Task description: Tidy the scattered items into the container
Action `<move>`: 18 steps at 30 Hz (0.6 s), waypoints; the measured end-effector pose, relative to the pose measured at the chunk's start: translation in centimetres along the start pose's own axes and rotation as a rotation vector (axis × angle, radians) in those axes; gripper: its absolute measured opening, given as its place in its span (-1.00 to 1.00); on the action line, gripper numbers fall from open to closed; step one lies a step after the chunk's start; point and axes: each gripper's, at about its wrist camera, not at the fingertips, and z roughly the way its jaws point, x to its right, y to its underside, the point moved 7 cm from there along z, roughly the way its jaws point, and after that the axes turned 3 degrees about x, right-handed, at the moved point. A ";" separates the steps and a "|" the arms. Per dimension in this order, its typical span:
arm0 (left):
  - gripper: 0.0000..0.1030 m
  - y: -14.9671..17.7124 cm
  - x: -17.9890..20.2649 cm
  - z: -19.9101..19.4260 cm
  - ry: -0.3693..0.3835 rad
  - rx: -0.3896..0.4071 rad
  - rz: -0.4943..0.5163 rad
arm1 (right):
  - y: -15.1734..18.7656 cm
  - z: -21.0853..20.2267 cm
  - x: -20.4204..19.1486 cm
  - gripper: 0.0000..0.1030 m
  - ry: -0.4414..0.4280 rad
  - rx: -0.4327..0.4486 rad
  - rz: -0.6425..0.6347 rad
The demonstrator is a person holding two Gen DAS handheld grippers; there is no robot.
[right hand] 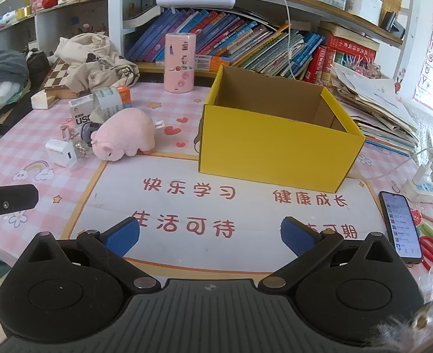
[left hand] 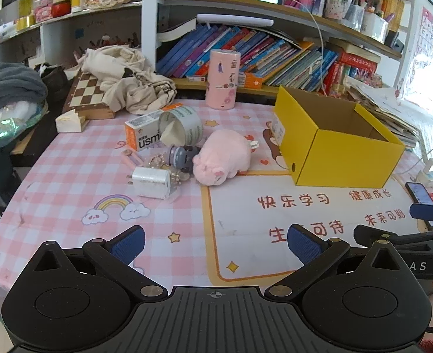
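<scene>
My left gripper (left hand: 216, 245) and right gripper (right hand: 210, 235) both hover spread wide over the table mat (right hand: 245, 214), gripping nothing. The yellow box (right hand: 275, 150) stands open at far right; the pink plush pig (left hand: 223, 157), white charger (left hand: 151, 181) and orange carton (left hand: 142, 132) lie clustered left of it.

Pink-and-white checked tablecloth (right hand: 54, 182) with rainbow, star and heart prints and a cream panel of red characters. Pink cylindrical canister (right hand: 179, 62), upright, at the rear beside the shelf. Chessboard (left hand: 87, 90), tilted, partly under a crumpled cream cloth (left hand: 128, 73). Row of leaning books (right hand: 240, 44) on the lower shelf; loose paper stack (right hand: 375, 100) at right. Smartphone (right hand: 400, 226), screen lit, flat near the right edge; red-handled scissors (right hand: 429, 250) just beside it. White power strip (right hand: 424, 189) with cable behind the phone.
</scene>
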 end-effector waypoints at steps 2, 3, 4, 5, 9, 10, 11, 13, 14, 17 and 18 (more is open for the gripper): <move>1.00 0.0 -0.1 0.0 -0.005 -0.001 -0.004 | 0.0 0.0 -0.2 1.00 -0.003 0.000 -0.006; 1.00 0.0 -0.2 0.0 -0.006 -0.001 -0.005 | 0.0 0.0 -0.3 1.00 -0.005 0.000 -0.009; 1.00 0.0 -0.2 0.0 -0.007 -0.001 -0.006 | 0.0 0.0 -0.4 1.00 -0.006 -0.001 -0.012; 1.00 0.0 -0.2 0.0 -0.007 -0.001 -0.005 | 0.0 0.0 -0.4 1.00 -0.006 -0.001 -0.013; 1.00 0.0 -0.2 -0.1 -0.005 0.005 -0.001 | 0.0 0.0 -0.5 1.00 -0.006 -0.001 -0.013; 1.00 0.0 -0.1 -0.2 -0.001 0.007 0.003 | 0.0 0.0 -0.5 1.00 -0.006 0.000 -0.012; 1.00 0.0 0.0 -0.2 0.003 0.008 0.009 | 0.0 0.0 -0.4 1.00 -0.005 0.000 -0.010; 1.00 -0.1 0.2 -0.3 0.009 0.013 0.022 | 0.0 0.0 -0.4 1.00 -0.003 0.001 -0.004; 1.00 -0.2 0.4 -0.4 0.011 0.015 0.026 | 0.0 0.0 -0.3 1.00 -0.002 0.002 -0.002; 1.00 -0.3 0.4 -0.4 0.014 0.022 0.032 | 0.0 -0.1 -0.2 1.00 -0.001 0.003 0.001; 1.00 -0.3 0.4 -0.4 0.013 0.022 0.031 | 0.0 -0.1 -0.2 1.00 -0.002 0.003 0.001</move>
